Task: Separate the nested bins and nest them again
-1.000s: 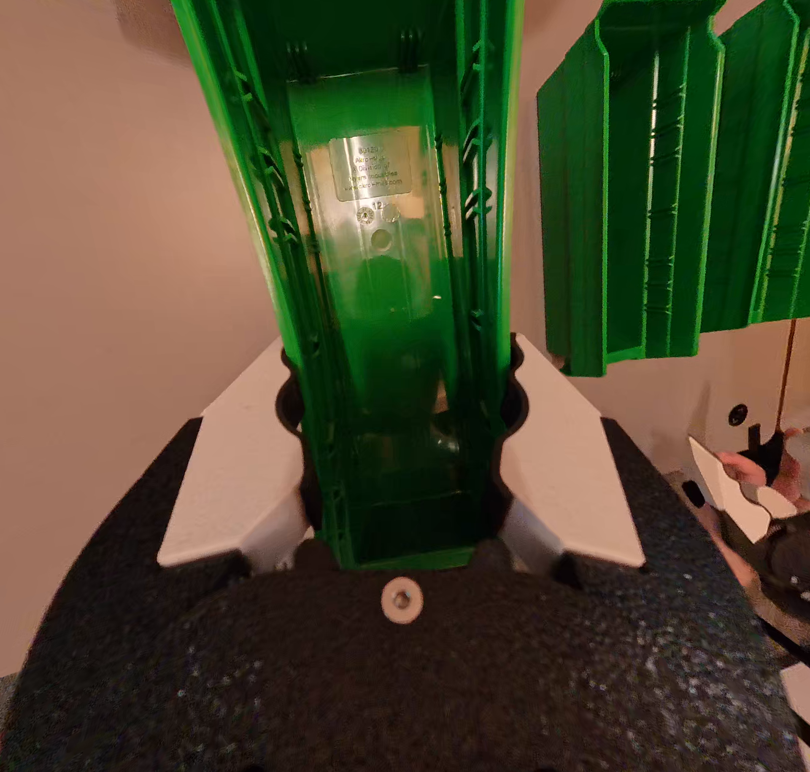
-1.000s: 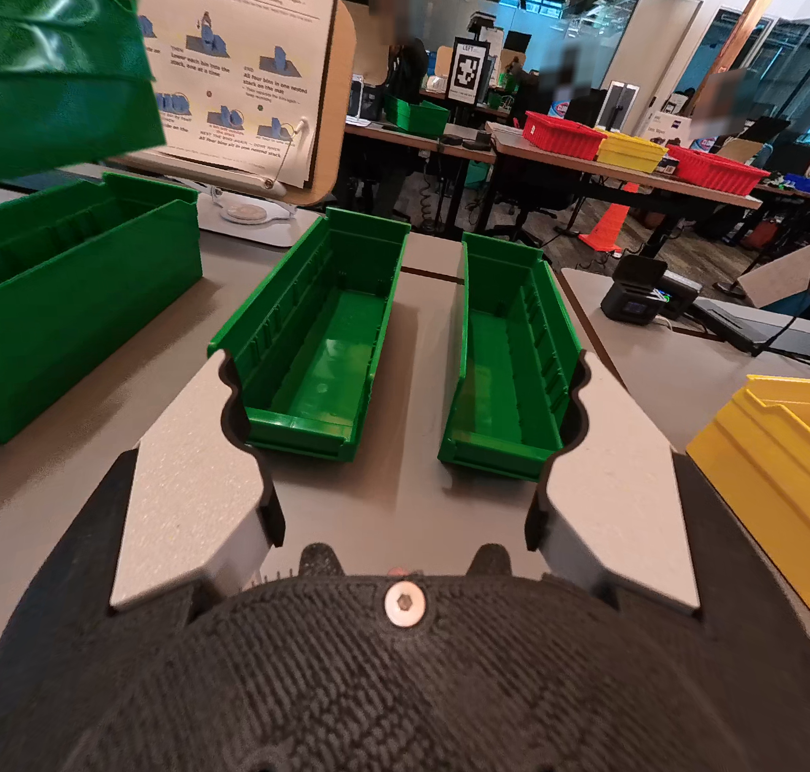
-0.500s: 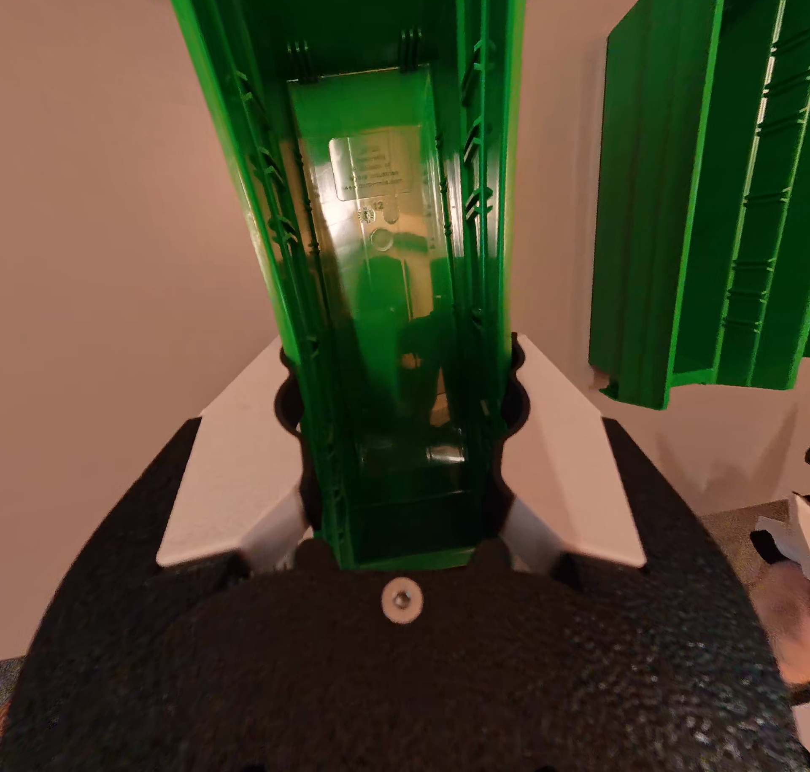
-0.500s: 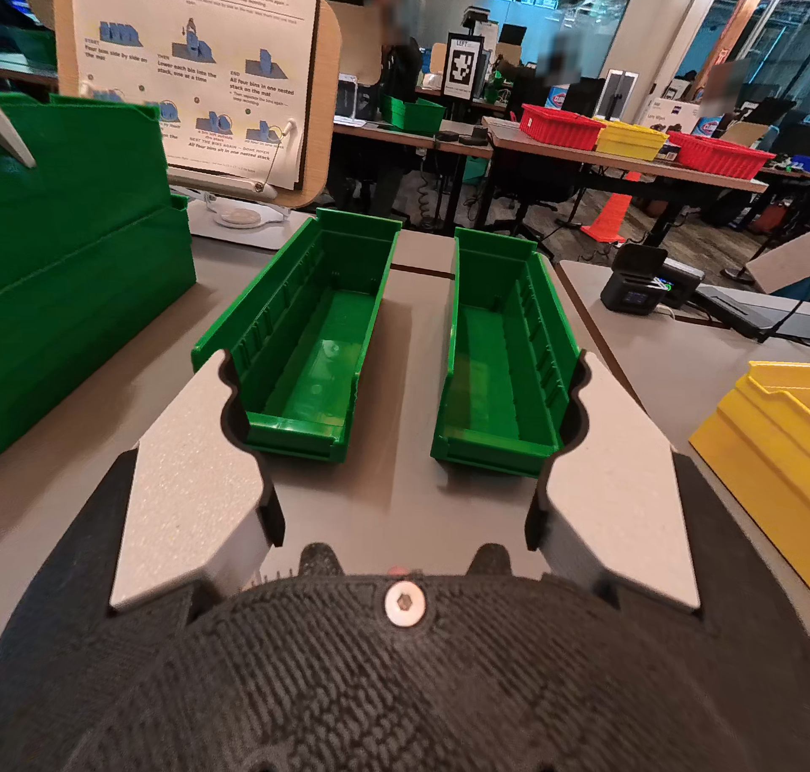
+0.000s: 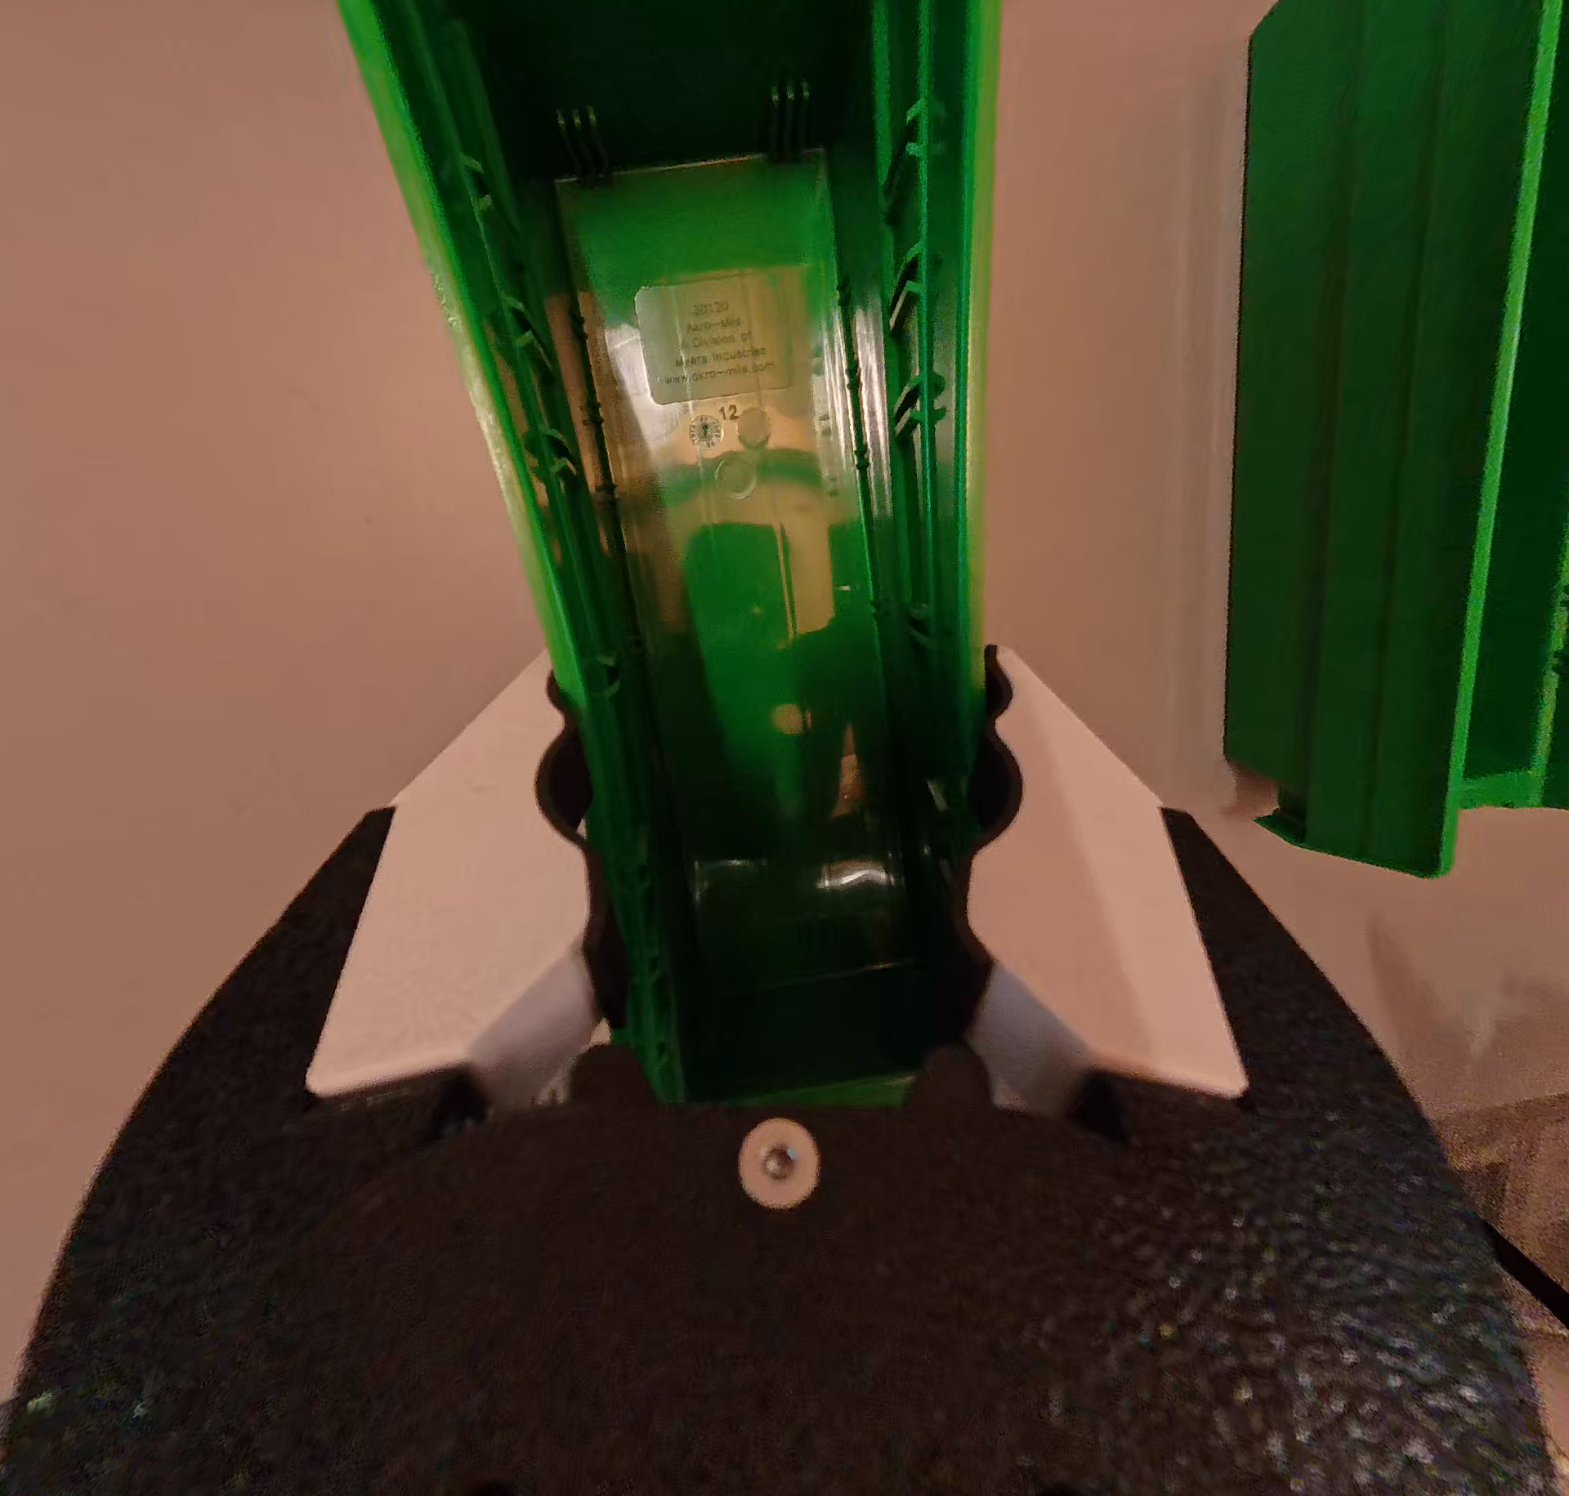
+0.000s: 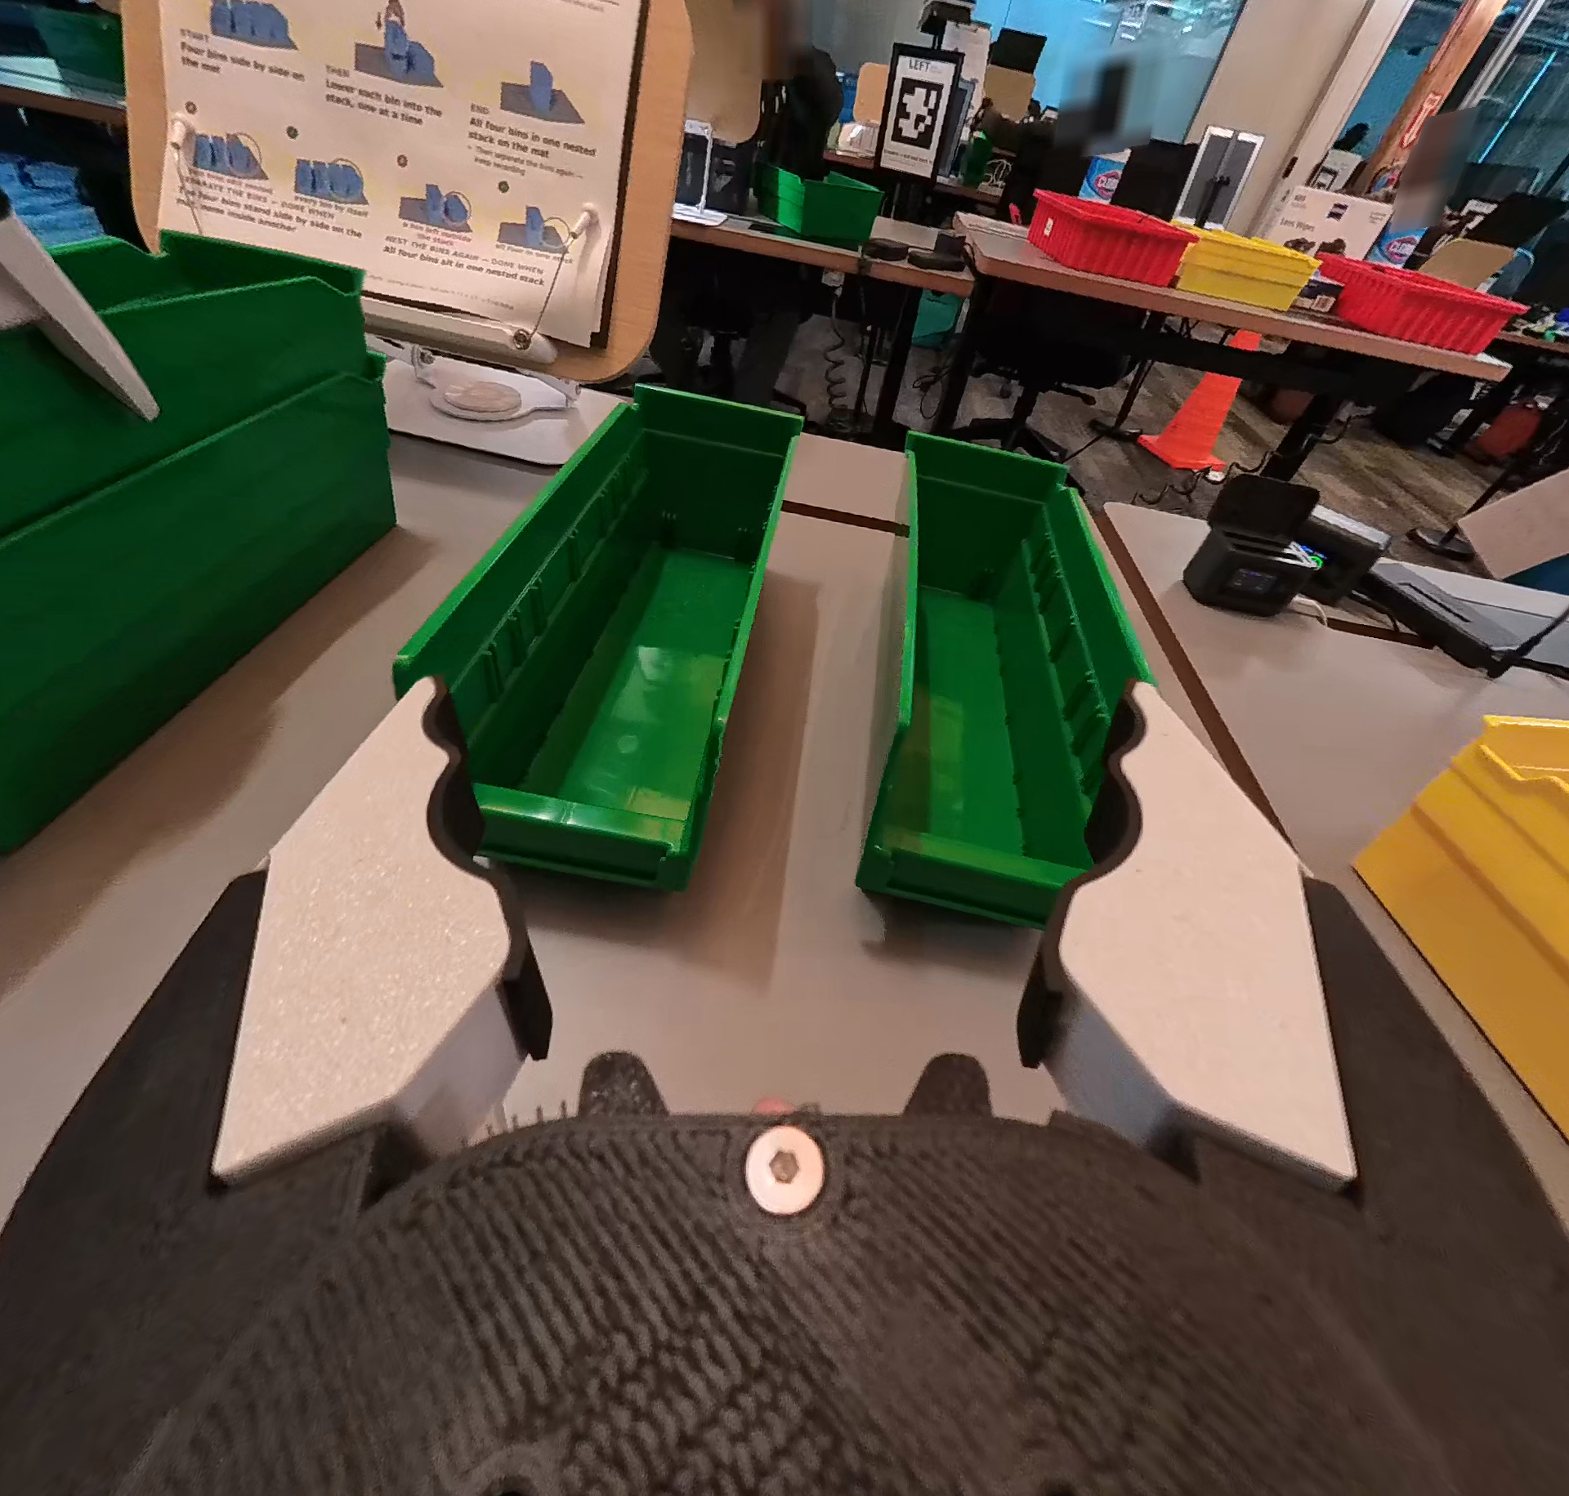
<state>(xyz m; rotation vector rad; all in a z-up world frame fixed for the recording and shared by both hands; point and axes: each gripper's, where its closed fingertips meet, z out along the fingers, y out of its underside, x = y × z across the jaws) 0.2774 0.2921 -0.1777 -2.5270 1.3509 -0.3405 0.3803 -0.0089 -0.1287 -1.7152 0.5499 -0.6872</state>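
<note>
My left gripper is shut on a green bin; both pads press on its side walls, and I look straight down into it. In the right wrist view this bin sits partly inside a second green bin at the far left, with one left finger against its side. Another green bin shows at the right of the left wrist view. My right gripper is open and empty above the grey table. Ahead of it two separate green bins stand side by side.
A yellow bin sits at the right edge. An instruction sheet on a board stands behind the bins. A black device lies on the neighbouring table. Red and yellow trays and an orange cone are farther back.
My left gripper has lowered its green bin from above down into the bin at the left. My right gripper stayed open and shifted only a little.
</note>
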